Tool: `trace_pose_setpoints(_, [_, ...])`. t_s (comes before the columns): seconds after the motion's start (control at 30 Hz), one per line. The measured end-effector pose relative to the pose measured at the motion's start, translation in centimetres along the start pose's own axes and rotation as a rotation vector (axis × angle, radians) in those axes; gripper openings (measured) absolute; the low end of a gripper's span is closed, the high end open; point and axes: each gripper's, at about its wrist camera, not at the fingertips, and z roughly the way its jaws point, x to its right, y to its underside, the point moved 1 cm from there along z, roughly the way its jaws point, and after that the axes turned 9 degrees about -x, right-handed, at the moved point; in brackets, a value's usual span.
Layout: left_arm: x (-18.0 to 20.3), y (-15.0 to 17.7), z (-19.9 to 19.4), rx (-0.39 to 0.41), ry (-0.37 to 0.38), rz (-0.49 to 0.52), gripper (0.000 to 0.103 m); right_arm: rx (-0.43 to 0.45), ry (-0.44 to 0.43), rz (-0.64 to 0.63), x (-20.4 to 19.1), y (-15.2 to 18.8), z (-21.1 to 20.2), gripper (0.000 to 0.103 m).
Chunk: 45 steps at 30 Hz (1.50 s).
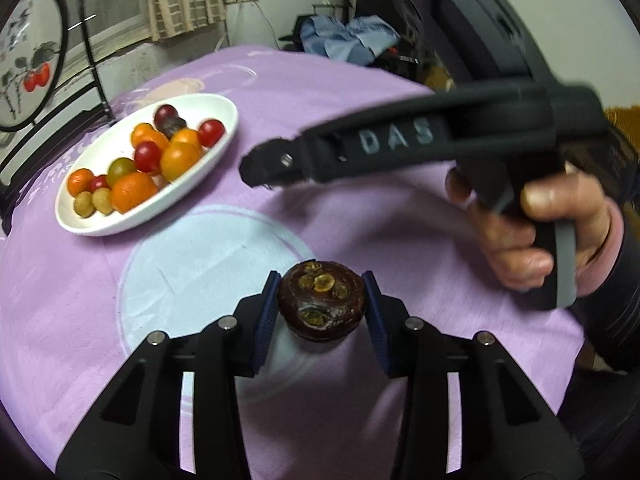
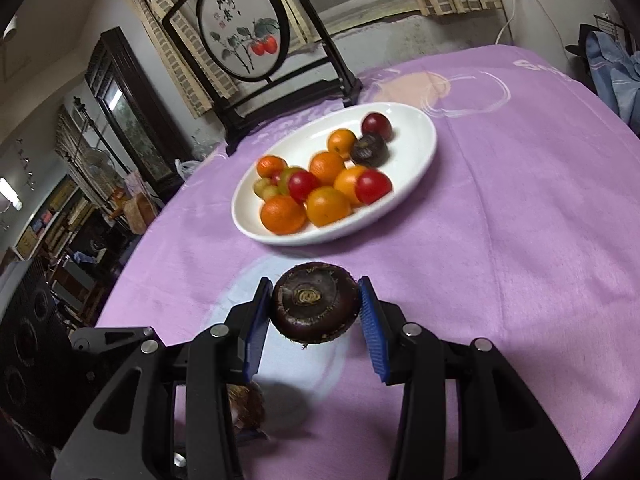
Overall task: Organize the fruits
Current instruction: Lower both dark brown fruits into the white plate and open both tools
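1. Partly hidden in the right wrist view: a second dark fruit [image 2: 246,410], low down behind the right gripper's [image 2: 316,312] left finger, blurred and cut off by the black frame.
2. Seen edge-on in the left wrist view: the right gripper [image 1: 256,168], its tip a dark blur, the fruit it carries impossible to make out there.
3. Cut off at the frame's right edge: the hand [image 1: 532,232] on the right gripper's handle, fingers curled round the grip and trigger, a pink cuff at the wrist.
4. Hard to name in either view: the small fruits on the plate [image 2: 416,152] (orange, red, greenish, one dark), heaped and slightly blurred.
5. Clamped in the left gripper [image 1: 320,304]: a dark brown fruit [image 1: 322,304], flat-topped with yellowish scars, both blue pads pressed to its sides, low over the pale circle on the purple cloth [image 1: 360,92].
6. Clamped in the right gripper: a similar dark fruit [image 2: 316,304], held clear of the cloth (shadow beneath), pads at both sides, jaws set narrow.
7. Both grippers angled down toward the table, the right one crossing above and beyond the left.
8. White plate [image 1: 132,224] well apart from both held fruits, toward the far side near a framed painting [image 2: 240,32].
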Motion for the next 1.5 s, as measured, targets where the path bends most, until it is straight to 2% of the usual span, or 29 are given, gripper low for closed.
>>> trace_pose_setpoints(0.13, [-2.9, -2.1, -2.7, 0.088, -0.006, -0.109, 0.042, 0.075, 0.029, -0.034, -0.8, -3.1, -0.5, 0.044])
trace_pose_setpoints(0.23, [-6.7, -4.6, -4.5, 0.18, -0.095, -0.228, 0.042, 0.168, 0.056, -0.023, -0.6, -6.3, -0.5, 0.044])
trace_pose_setpoints(0.33, [-11.2, -7.3, -4.5, 0.206, -0.147, -0.368, 0.041, 0.207, 0.096, -0.007, 0.1, -8.7, 0.4, 0.044])
trace_pose_setpoints(0.47, [-16.0, -10.0, -2.7, 0.209, -0.241, -0.476, 0.041, 0.188, 0.121, 0.015, 1.4, -11.7, 3.0, 0.044])
trace_pose_setpoints(0.57, [-18.8, -11.6, -0.6, 0.185, -0.282, -0.521, 0.041, 0.143, 0.125, 0.017, 2.2, -13.1, 5.4, 0.044])
trace_pose_setpoints(0.73, [-21.6, -13.3, 2.3, 0.137, -0.301, -0.557, 0.041, 0.112, 0.132, 0.015, 2.9, -14.2, 7.3, 0.044])
trace_pose_setpoints(1.03, [-22.9, -13.7, 5.5, 0.08, -0.322, -0.565, 0.042, 0.05, 0.156, -0.018, 3.2, -14.4, 9.1, 0.044])
trace_pose_setpoints(1.13, [-22.7, -13.8, 5.4, 0.081, -0.337, -0.558, 0.043, 0.044, 0.156, -0.022, 3.0, -14.5, 9.0, 0.049])
trace_pose_setpoints(1.2, [-22.5, -13.8, 4.8, 0.091, -0.366, -0.557, 0.056, 0.041, 0.16, -0.034, 2.7, -14.4, 8.6, 0.051])
trace_pose_setpoints(1.23, [-22.3, -13.9, 4.3, 0.101, -0.389, -0.556, 0.067, 0.038, 0.164, -0.042, 2.5, -14.4, 8.3, 0.057])
trace_pose_setpoints(1.27, [-22.1, -13.9, 3.6, 0.118, -0.416, -0.555, 0.074, 0.038, 0.17, -0.05, 2.2, -14.4, 8.0, 0.065])
trace_pose_setpoints(1.33, [-21.5, -13.9, 2.3, 0.137, -0.453, -0.552, 0.084, 0.061, 0.174, -0.079, 1.3, -14.1, 6.9, 0.068])
trace_pose_setpoints(1.5, [-19.4, -12.6, -1.5, 0.187, -0.465, -0.555, 0.096, 0.078, 0.184, -0.132, -0.7, -12.8, 4.6, 0.069])
